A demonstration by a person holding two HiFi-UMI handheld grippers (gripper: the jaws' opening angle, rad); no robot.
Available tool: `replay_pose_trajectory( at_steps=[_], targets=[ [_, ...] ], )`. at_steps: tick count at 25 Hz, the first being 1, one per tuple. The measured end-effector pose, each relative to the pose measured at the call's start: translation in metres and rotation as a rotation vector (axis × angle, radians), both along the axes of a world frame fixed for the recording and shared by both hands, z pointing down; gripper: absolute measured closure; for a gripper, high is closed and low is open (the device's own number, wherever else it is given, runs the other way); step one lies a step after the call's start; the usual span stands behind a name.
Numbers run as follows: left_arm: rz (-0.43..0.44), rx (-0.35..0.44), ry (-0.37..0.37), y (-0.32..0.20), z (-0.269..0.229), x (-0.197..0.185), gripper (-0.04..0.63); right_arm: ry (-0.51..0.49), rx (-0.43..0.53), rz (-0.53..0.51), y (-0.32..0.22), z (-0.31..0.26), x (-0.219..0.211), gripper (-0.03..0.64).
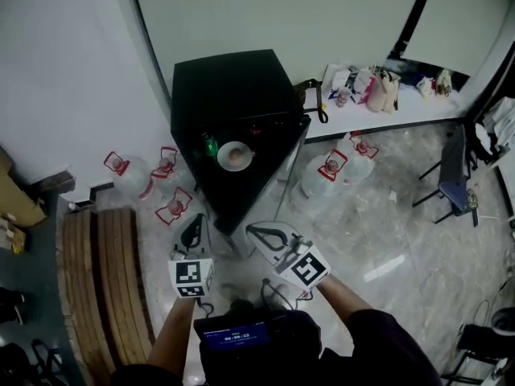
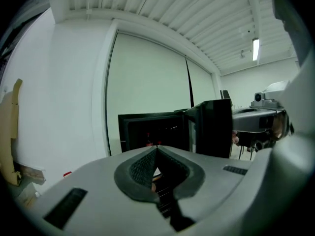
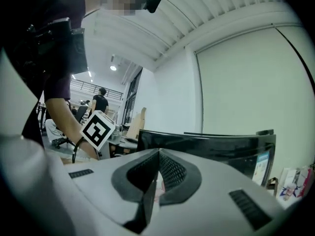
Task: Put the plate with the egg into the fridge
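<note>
Chest box with the lit screen (image 1: 233, 336) is closest, my two claws just past it. On the left claw (image 1: 193, 233) the jaws are together with nothing in them. Same on the right claw (image 1: 265, 233): closed, empty. I read the plate with the egg (image 1: 235, 156) as already sitting on a shelf inside the open fridge (image 1: 229, 87), beside a green bottle (image 1: 209, 145). It lies dead ahead, roughly between the two claws' lines and well apart from both. It's round, so there's no long axis to line up. The fridge door (image 1: 291, 155) hangs open on the right, nearer the right claw. My guess: placing looks done, and the door push falls to that side.
</note>
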State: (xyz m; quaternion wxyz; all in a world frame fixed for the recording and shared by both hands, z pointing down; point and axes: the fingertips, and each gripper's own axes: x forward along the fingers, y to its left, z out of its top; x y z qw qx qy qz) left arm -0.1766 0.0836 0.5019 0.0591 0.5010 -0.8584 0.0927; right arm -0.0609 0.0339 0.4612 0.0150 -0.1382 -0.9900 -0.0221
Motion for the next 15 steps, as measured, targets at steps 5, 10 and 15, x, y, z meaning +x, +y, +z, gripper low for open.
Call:
replay_pose_trajectory(
  at_steps=[5,10,15],
  targets=[
    [-0.013,0.026,0.000,0.017,-0.005,-0.029,0.588,-0.020,0.011,0.066,0.007,-0.006,-0.046,0.611],
    [0.030,0.052,-0.004,0.005,-0.019,-0.037,0.588,-0.055,0.036,0.136,0.005,-0.019,-0.082,0.611],
    [0.043,0.077,-0.024,-0.010,-0.034,-0.044,0.588,-0.094,0.032,0.164,-0.004,-0.036,-0.101,0.611]
  ],
)
